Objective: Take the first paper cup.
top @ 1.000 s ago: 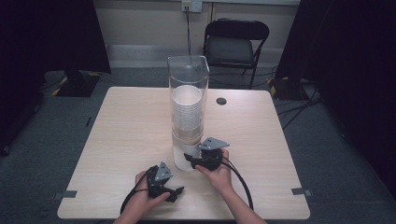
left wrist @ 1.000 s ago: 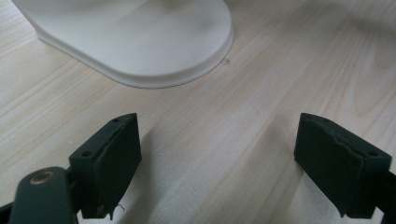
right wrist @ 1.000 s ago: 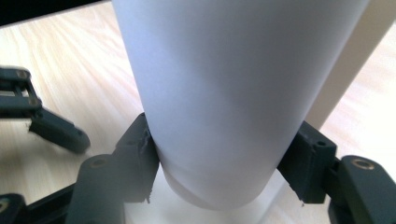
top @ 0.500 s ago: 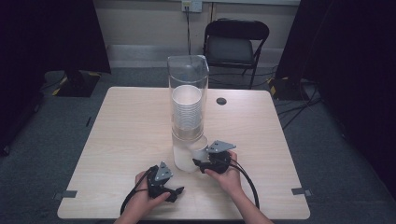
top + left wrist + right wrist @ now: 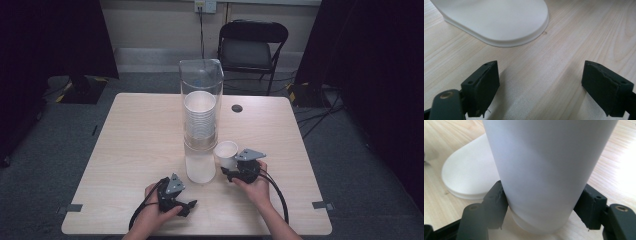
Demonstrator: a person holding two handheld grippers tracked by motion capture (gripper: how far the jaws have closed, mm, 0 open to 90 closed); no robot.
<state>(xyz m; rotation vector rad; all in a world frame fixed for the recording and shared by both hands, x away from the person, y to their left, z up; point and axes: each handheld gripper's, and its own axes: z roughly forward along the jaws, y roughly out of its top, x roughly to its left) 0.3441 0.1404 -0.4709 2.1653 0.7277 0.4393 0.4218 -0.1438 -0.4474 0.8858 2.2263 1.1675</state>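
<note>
Both forearms reach in from the table's near edge. The left gripper (image 5: 187, 205) rests low near that edge, its jaws spread wide with nothing between them. The right gripper (image 5: 226, 172), farther forward, has just been opening its jaws, which flank a white paper cup (image 5: 226, 152).

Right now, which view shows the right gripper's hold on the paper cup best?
Right gripper view: jaws flank the paper cup near its base. High view shows the cup beside the dispenser, contact hidden. Left gripper view shows the dispenser's base instead.
</note>
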